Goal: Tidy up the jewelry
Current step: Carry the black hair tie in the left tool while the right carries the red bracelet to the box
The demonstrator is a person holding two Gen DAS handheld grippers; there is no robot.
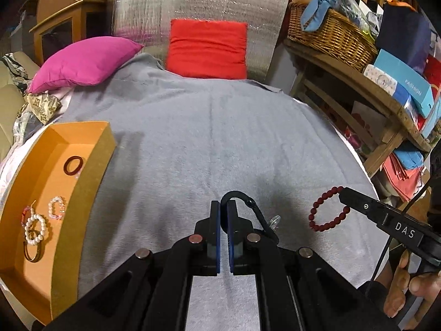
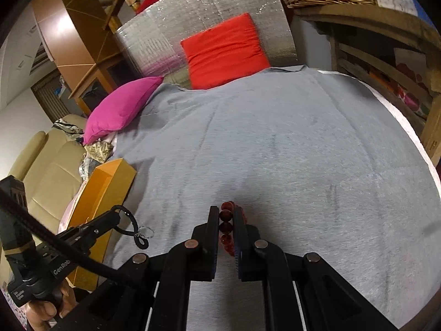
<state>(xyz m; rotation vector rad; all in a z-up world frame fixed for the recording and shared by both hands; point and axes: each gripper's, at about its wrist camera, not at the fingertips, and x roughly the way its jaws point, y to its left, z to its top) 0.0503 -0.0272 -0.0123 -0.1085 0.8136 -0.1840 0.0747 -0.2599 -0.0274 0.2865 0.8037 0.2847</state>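
My left gripper (image 1: 223,207) is shut on a black cord bracelet (image 1: 257,212) with a clear charm, held over the grey blanket (image 1: 193,138); it also shows in the right wrist view (image 2: 132,226). My right gripper (image 2: 227,212) is shut on a dark red bead bracelet (image 2: 226,226), which hangs from its tip in the left wrist view (image 1: 325,209). An orange box (image 1: 82,193) at the left holds a dark red ring bangle (image 1: 73,165), a white pearl bracelet (image 1: 34,229), a clear bead bracelet (image 1: 56,207) and a gold bangle (image 1: 33,253).
A pink pillow (image 1: 82,60) and a red pillow (image 1: 208,48) lie at the blanket's far end. A wooden shelf (image 1: 358,82) with a wicker basket (image 1: 328,33) and boxes stands to the right. A beige sofa (image 2: 49,165) is at the left.
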